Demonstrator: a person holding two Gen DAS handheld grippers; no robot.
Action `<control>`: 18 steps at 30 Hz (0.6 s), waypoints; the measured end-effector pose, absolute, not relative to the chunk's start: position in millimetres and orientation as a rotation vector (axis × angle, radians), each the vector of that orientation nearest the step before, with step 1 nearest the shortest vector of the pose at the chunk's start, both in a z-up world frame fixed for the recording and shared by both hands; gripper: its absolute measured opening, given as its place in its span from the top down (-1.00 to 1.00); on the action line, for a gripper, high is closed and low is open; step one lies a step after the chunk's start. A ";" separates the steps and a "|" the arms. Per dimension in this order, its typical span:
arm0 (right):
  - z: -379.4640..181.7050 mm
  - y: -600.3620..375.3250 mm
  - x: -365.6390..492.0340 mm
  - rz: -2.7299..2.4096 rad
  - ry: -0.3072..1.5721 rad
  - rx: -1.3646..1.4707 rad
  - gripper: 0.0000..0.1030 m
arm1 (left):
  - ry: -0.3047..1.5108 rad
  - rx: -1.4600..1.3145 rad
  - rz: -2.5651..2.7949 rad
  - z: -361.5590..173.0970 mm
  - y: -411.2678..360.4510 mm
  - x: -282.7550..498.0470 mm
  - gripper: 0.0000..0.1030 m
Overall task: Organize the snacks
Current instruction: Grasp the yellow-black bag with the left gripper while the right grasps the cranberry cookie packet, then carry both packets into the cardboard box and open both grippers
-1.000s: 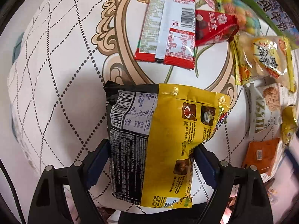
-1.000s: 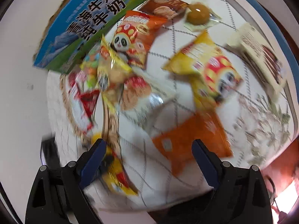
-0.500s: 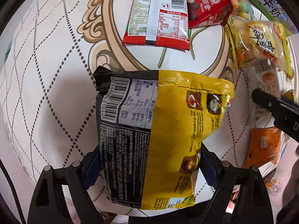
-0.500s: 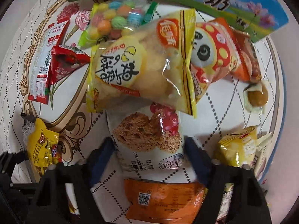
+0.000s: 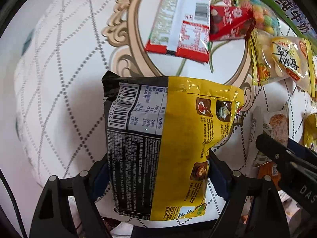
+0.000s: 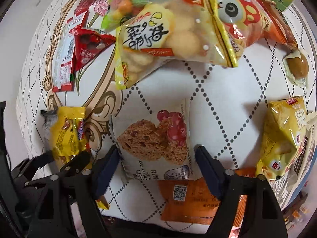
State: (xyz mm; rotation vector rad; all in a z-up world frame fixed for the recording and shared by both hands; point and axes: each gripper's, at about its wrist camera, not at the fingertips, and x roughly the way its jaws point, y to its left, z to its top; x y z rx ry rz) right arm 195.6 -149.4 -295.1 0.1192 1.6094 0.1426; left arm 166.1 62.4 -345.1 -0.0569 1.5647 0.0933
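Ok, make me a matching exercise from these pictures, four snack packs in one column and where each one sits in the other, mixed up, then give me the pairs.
Column one:
1. yellow and black bag
2. oat cookie pack
3. orange packet
4. brown egg in clear wrap

Column two:
A. lying on the cloth under the right tongs
B. between the fingers of the right tongs
C. alone near the table's far right edge
D. clamped in the left tongs

Pairs: 1-D, 2-B, 3-A, 4-C
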 end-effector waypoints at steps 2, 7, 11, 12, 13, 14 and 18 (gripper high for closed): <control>-290.6 -152.4 191.5 0.163 1.605 0.136 -0.32 | 1.544 -0.068 0.121 -332.9 58.7 158.9 -0.64; -251.7 -176.1 191.7 0.270 1.569 0.187 -0.26 | 1.458 -0.117 0.141 -291.2 47.8 151.1 -0.64; -207.4 -206.1 205.4 0.348 1.503 0.273 -0.26 | 1.371 -0.186 0.105 -237.7 30.3 159.5 -0.65; -191.6 -217.0 211.4 0.364 1.479 0.293 -0.26 | 1.350 -0.198 0.094 -224.1 25.7 165.1 -0.65; -179.5 -224.2 216.0 0.375 1.458 0.310 -0.26 | 1.324 -0.214 0.076 -206.0 20.9 172.5 -0.65; -165.5 -235.7 225.0 0.388 1.433 0.327 -0.26 | 1.301 -0.230 0.052 -188.9 16.7 183.5 -0.65; -114.0 -278.1 270.6 0.410 1.335 0.381 -0.26 | 1.256 -0.265 -0.038 -134.6 -8.9 231.8 -0.65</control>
